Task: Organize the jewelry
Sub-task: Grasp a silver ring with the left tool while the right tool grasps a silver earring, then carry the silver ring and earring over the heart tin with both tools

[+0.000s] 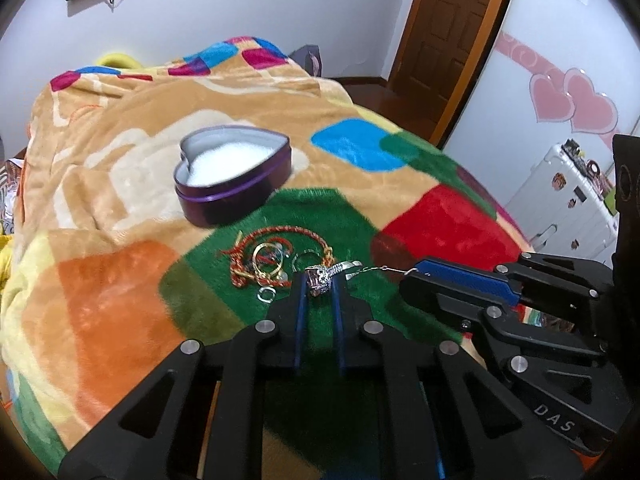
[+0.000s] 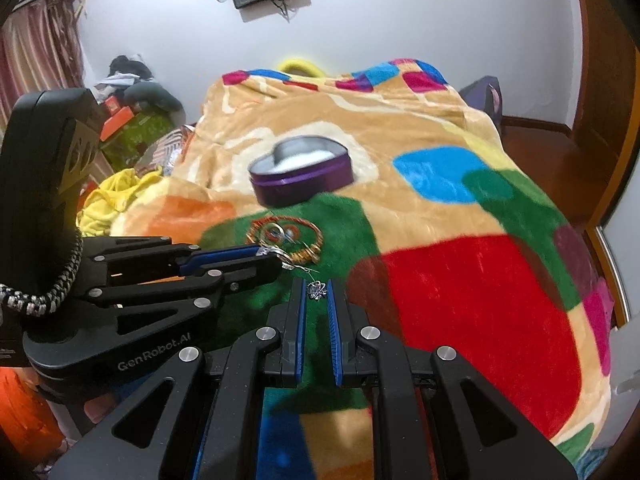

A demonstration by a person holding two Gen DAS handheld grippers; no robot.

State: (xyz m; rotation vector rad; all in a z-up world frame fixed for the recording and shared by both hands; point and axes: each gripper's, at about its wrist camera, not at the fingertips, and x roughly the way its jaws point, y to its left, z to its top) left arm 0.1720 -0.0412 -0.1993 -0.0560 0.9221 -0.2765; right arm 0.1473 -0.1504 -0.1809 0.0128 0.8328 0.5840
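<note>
My left gripper [image 1: 319, 285], low in the left wrist frame's centre, is clenched on a sparkly silver ring [image 1: 320, 278]. From it a thin silver chain [image 1: 376, 269] runs right to my right gripper [image 1: 412, 274]. In the right wrist view a small silver pendant [image 2: 317, 290] hangs at my right fingertips [image 2: 299, 292], which stand slightly apart; I cannot tell whether they grip it. Just beyond, mid-frame on the green patch of the blanket [image 1: 440, 216], lies a red-and-gold cord bracelet [image 1: 280, 252] tangled with gold rings [image 1: 267, 258]. Farther up sits the open purple heart-shaped tin [image 1: 232, 176], white-lined.
</note>
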